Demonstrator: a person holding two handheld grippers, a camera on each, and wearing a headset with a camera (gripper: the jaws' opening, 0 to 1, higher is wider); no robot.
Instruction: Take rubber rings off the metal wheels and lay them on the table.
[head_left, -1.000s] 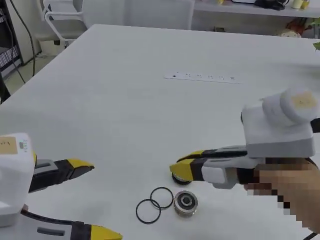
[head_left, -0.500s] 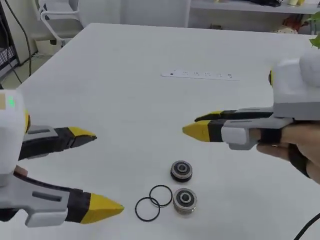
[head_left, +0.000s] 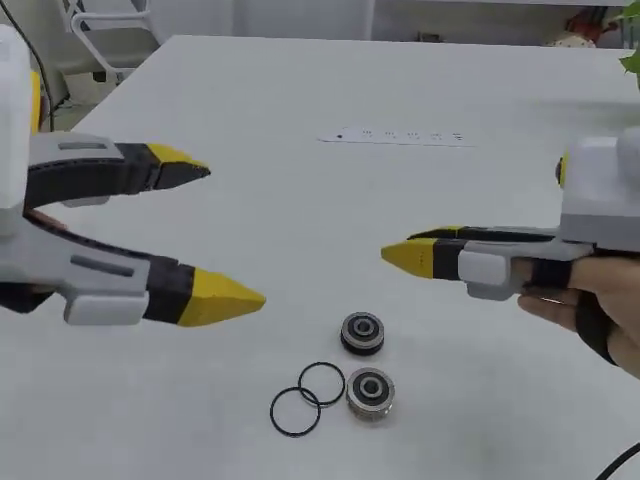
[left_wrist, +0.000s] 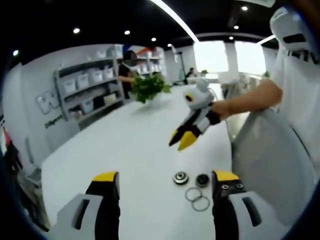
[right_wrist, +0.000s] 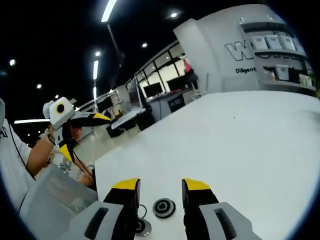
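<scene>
Left gripper (head_left: 215, 235): the jaws are spread wide with nothing between them. It hangs above the table (head_left: 250, 120) at the left of the head view.
Right gripper (head_left: 400, 255): in the right gripper view the jaws stand partly apart and hold nothing. In the head view it sits at the right middle, tips pointing left, clear of the tabletop.
Rings off: two rubber rings (head_left: 299, 388) lie flat on the table at the lower middle of the head view. They overlap each other, just left of the lower wheel.
Lower wheel (head_left: 371, 392): it shows bright bare metal round its rim, so I judge it stripped.
Upper wheel (head_left: 362, 333): it sits just above the lower one and has a dark band round its edge. I judge rubber is still on it, though it is too small to be sure.
Progress: about halfway or further, I reckon.
Left to do: grip the upper wheel, peel its rubber off, and lay it beside the other two.
</scene>
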